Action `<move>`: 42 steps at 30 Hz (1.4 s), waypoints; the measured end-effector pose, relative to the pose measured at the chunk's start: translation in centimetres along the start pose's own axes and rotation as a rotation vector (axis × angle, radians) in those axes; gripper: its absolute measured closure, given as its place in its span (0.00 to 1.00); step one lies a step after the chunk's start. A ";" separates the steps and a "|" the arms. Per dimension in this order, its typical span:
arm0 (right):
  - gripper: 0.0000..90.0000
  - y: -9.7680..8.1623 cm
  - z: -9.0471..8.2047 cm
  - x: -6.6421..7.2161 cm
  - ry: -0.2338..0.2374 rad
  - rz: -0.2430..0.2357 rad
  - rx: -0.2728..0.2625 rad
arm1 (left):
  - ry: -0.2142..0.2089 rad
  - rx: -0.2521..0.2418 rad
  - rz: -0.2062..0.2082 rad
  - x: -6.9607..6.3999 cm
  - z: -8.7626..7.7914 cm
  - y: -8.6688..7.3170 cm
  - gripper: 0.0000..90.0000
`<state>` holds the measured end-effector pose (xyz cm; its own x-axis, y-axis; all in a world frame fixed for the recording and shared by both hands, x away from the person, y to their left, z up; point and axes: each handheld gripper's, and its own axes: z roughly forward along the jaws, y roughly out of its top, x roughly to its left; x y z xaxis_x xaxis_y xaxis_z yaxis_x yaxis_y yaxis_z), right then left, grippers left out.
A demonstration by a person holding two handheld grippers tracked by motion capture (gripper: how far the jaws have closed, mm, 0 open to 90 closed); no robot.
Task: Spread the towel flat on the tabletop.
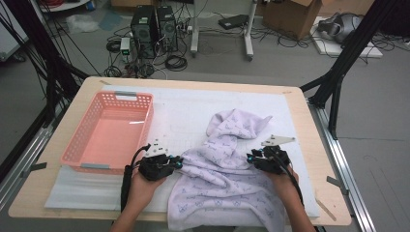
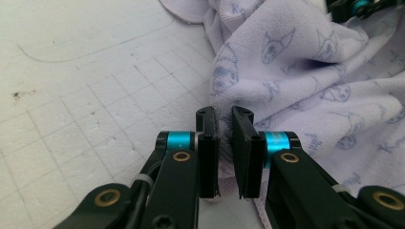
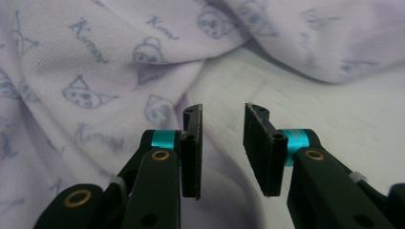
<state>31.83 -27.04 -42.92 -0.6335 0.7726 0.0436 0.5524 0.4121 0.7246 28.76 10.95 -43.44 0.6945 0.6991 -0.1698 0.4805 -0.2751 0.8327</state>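
1. Pale lilac terry towel [image 1: 227, 169], printed with small blue cat faces and script lettering: lies crumpled on the white foam mat [image 1: 183, 116], right of centre. One end is bunched up towards the far side of the table; the other spreads to the near edge and hangs slightly over it.
2. Left gripper [image 1: 180, 163], black two-jaw tool with turquoise collars, held in the person's left hand [image 1: 145, 186]: sits at the towel's left edge. In the left gripper view [image 2: 223, 119] its jaws stand nearly together with a narrow slit between them. The towel's hem lies just beyond and to the right of the tips; no cloth shows in the slit, so nothing is pinched.
3. Right gripper [image 1: 250, 158], same make, held in the person's right hand [image 1: 285, 186]: rests over the towel's right part, tips pointing left. In the right gripper view [image 3: 222, 117] the jaws are parted with a clear gap; the towel lies under and ahead of them, none of it between the pads.
4. Salmon-pink plastic basket [image 1: 77, 145] with perforated walls: stands on the mat's left part, just left of the left gripper, apart from the towel.
5. Light wooden table [image 1: 309, 145]: carries the mat.
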 end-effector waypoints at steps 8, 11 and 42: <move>0.94 0.5 2.3 0.8 0.091 -0.065 0.052 | -0.001 -0.010 0.001 0.0 0.3 -0.1 0.90; 0.96 0.6 2.2 1.0 0.082 -0.100 0.056 | -0.002 -0.011 0.002 0.0 0.2 -0.1 0.90; 0.70 -5.2 -7.3 -5.0 -0.346 0.177 -0.132 | -0.003 -0.040 -0.022 -0.3 2.2 2.8 0.60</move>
<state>28.13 -36.58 -41.91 -0.3027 0.9521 -0.0423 0.5482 0.2103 0.8095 31.10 8.47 -42.19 0.6856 0.7027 -0.1903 0.4743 -0.2328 0.8490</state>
